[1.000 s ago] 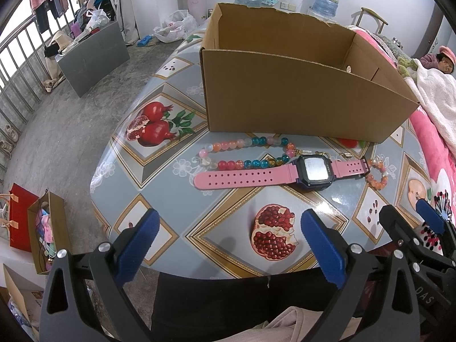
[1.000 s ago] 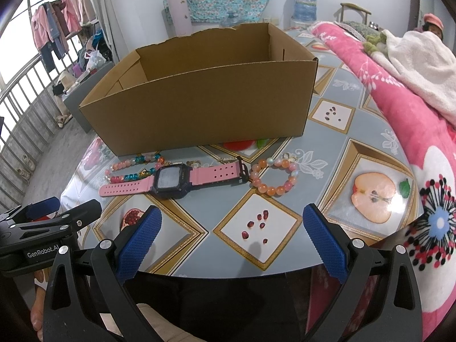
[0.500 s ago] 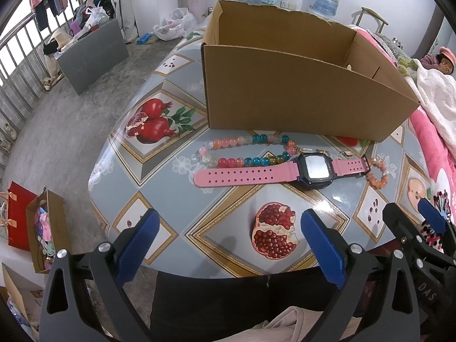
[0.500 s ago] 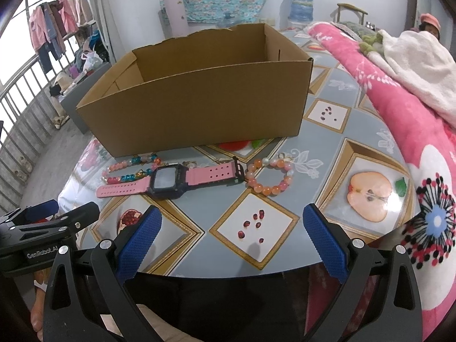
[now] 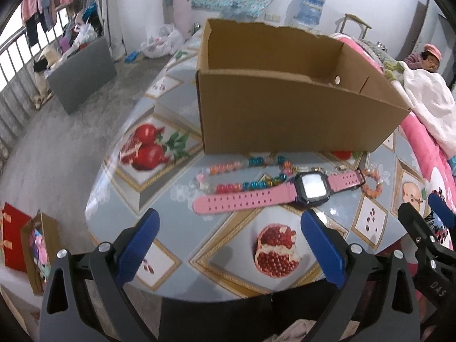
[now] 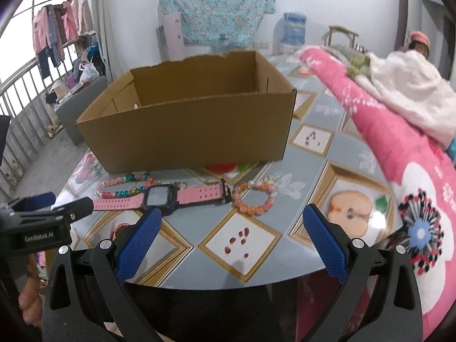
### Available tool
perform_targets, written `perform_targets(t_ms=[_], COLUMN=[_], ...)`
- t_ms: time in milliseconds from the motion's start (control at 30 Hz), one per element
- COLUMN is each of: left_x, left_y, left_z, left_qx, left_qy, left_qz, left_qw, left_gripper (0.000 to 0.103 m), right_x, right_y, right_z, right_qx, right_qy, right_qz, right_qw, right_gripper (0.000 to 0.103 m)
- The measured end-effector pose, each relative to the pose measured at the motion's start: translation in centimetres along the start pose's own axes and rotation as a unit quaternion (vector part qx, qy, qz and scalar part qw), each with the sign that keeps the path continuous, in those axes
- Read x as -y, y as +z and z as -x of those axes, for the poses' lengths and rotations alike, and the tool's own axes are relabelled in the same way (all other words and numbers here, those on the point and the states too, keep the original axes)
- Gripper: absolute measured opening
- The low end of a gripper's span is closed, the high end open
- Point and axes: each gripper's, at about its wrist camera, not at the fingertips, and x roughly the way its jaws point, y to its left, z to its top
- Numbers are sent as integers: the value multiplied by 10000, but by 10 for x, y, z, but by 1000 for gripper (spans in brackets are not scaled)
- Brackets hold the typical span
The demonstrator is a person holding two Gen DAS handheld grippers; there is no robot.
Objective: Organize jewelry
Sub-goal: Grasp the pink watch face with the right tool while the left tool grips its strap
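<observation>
Both grippers are hovering at the near edge of the tabletop (image 6: 319,176), fingers spread wide and holding nothing: left gripper (image 5: 229,226), right gripper (image 6: 232,223). A pink watch (image 5: 273,195) is lying flat on the tabletop just in front of the cardboard box (image 5: 285,119), which is sitting open-topped. A long bead strand (image 5: 236,172) is lying beside the watch's left strap, touching it. A small orange bead bracelet (image 6: 253,198) is resting at the watch's right end, near the buckle. A pink blanket (image 6: 399,148) is draping the right side.
</observation>
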Motion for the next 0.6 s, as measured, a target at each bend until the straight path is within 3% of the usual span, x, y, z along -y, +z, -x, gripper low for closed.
perform_targets(t_ms=[233,367,467,600], left_x=[-7,-16,-21,-32], left_y=[5,5,7,11], left_z=[1,5,9,5], left_qx=[455,897,1210,1272], left_qy=[-665,-1246,-1319,-1529], left_qz=[98,224,167,217], left_qw=[9967,9879,9837,9798], left_gripper=[97,97,97,97], right_x=[8,7,3,-3], right_y=[3,2,1,0], right_z=[-3,-6,-11,-21], right_qx=[258,344,352,246], right_qy=[308,538,582,816], right_qz=[17,36,157,343], right_qw=[9992,9979,9976,9958], right_gripper=[96,96,96,96])
